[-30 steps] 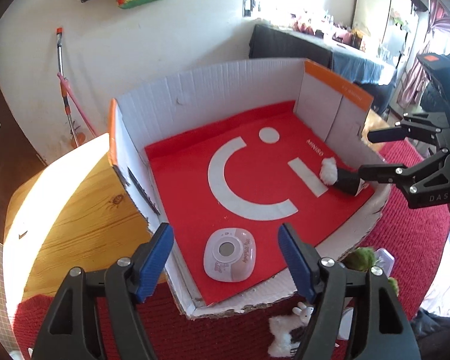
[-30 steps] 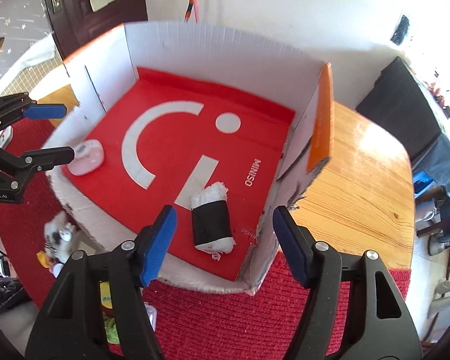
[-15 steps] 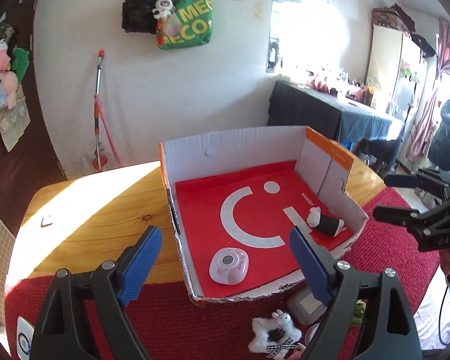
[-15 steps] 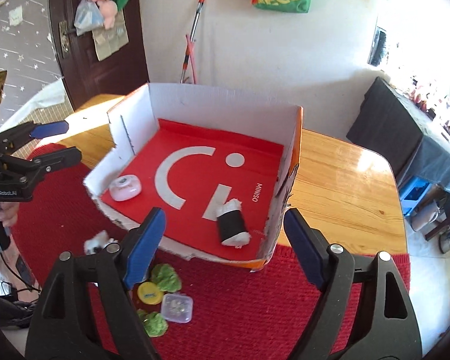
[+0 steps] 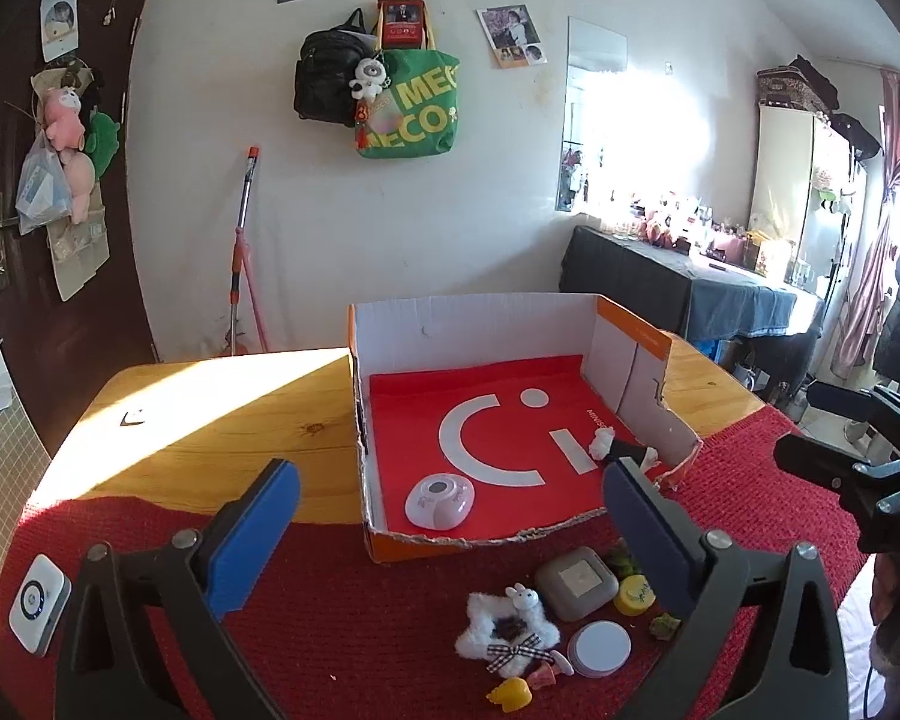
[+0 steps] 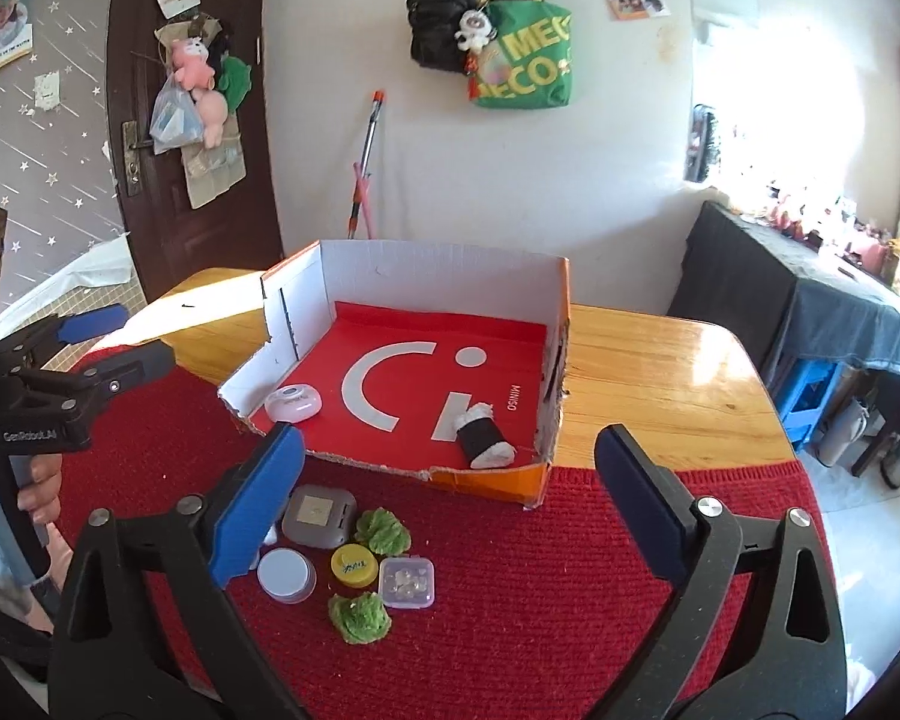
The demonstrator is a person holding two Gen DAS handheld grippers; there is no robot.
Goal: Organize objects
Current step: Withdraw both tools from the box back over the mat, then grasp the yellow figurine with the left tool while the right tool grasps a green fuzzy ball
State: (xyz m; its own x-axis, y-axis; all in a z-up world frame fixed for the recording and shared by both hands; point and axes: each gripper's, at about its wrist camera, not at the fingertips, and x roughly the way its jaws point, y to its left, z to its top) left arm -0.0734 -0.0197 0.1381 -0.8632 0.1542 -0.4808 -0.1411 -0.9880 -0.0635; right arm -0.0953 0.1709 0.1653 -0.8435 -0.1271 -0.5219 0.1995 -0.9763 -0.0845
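While both tongs hang empty above the red mat, the step in hand looks like choosing the next loose item for the box.

Left wrist view: left tongs (image 5: 450,510) spread wide, nothing between the blue pads. Cardboard box (image 5: 384,543) sits on the tabletop (image 5: 210,408), its near edge on the red mat (image 5: 342,612). Inside: a white round gadget (image 5: 439,501) near the front left, a black-and-white roll (image 5: 621,449) by the right wall. Loose on the mat in front of the box: fluffy white star toy (image 5: 507,624), grey square case (image 5: 576,582), white round lid (image 5: 600,648), yellow cap (image 5: 635,593), small yellow piece (image 5: 510,693). A white square device (image 5: 39,594) lies well apart at far left. Right tongs (image 5: 810,429) show at the right edge, fingers apart.

Right wrist view: right tongs (image 6: 450,489) wide open, empty. Same cluster lies below them: grey case, lid, cap, two green fuzzy lumps (image 6: 360,617), a clear small box (image 6: 407,583).

Judgement: items sit close together, some touching. Take an outer one first; the near green lump or the clear box suits the right tongs. Come straight down, pads straddling one item only, close gently on soft things. Lift clear of the torn front wall before moving in, and set down on bare red floor away from the roll.
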